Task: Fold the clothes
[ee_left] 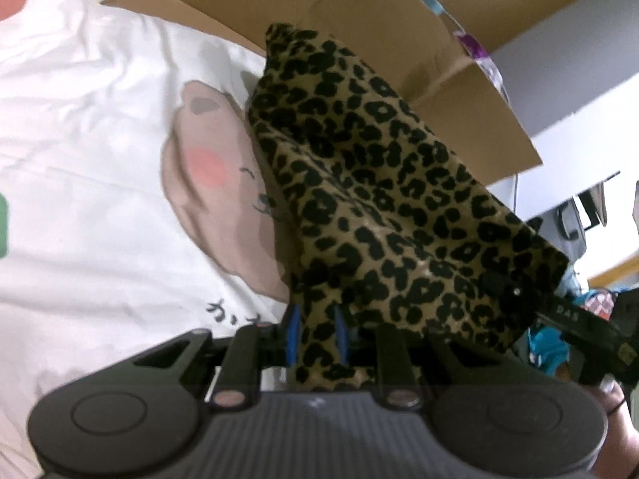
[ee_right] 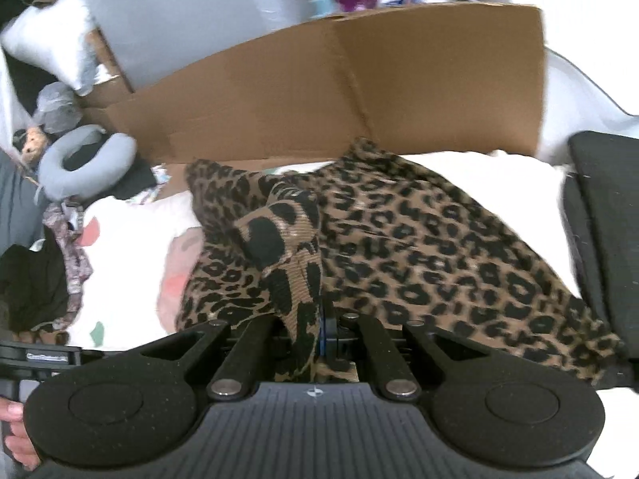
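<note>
A leopard-print garment [ee_left: 379, 199] hangs lifted over a white sheet with a bear print [ee_left: 215, 175]. My left gripper [ee_left: 317, 333] is shut on one edge of it, the cloth pinched between the blue pads. My right gripper [ee_right: 315, 331] is shut on another bunched edge of the same garment [ee_right: 419, 247], which spreads out to the right over the white sheet [ee_right: 131, 259]. The right gripper's black body also shows in the left wrist view [ee_left: 579, 319] at the garment's far corner.
A brown cardboard box [ee_right: 319, 92] stands right behind the garment, also in the left wrist view [ee_left: 359, 12]. A grey neck pillow [ee_right: 80, 159] and mixed clothes [ee_right: 48, 263] lie left. A black cushion [ee_right: 607, 231] sits at the right.
</note>
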`<state>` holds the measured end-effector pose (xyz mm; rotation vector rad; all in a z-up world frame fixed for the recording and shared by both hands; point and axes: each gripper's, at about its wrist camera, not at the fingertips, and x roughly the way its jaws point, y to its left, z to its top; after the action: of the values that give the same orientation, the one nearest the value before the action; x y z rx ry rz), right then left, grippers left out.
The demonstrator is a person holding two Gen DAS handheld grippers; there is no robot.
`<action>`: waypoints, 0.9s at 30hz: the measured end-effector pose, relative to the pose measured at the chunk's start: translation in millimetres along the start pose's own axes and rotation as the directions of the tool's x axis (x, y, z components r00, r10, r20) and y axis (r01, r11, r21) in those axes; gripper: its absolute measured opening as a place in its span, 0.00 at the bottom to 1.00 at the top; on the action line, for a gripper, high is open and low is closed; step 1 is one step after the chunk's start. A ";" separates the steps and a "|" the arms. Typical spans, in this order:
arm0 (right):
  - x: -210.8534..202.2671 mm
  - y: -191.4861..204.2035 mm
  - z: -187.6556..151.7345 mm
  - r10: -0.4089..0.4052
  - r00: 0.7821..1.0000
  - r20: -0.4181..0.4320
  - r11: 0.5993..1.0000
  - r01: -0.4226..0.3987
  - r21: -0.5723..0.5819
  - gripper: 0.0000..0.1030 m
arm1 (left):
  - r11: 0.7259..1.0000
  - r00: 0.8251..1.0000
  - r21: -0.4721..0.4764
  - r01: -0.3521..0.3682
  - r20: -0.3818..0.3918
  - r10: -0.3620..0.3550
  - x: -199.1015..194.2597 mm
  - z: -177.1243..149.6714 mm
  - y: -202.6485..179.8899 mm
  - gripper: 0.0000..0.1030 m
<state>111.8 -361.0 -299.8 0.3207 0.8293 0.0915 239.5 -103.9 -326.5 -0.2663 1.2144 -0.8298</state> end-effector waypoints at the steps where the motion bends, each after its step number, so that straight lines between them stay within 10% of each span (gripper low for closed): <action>1: -1.2 -7.1 -0.5 -0.006 1.000 -0.004 1.000 0.006 0.014 0.01 | 1.000 1.000 0.004 0.001 -0.008 -0.001 3.1 1.1 -0.2 0.19; 27: -3.6 -156.1 -63.8 -0.146 0.989 0.001 0.888 0.131 0.442 0.05 | 0.985 0.989 0.171 -0.034 -0.138 0.059 55.6 53.6 -38.6 0.19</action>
<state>55.4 -494.1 -386.6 0.6878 0.8323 -0.2414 277.4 -181.3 -324.2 -0.0414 1.2704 -0.9168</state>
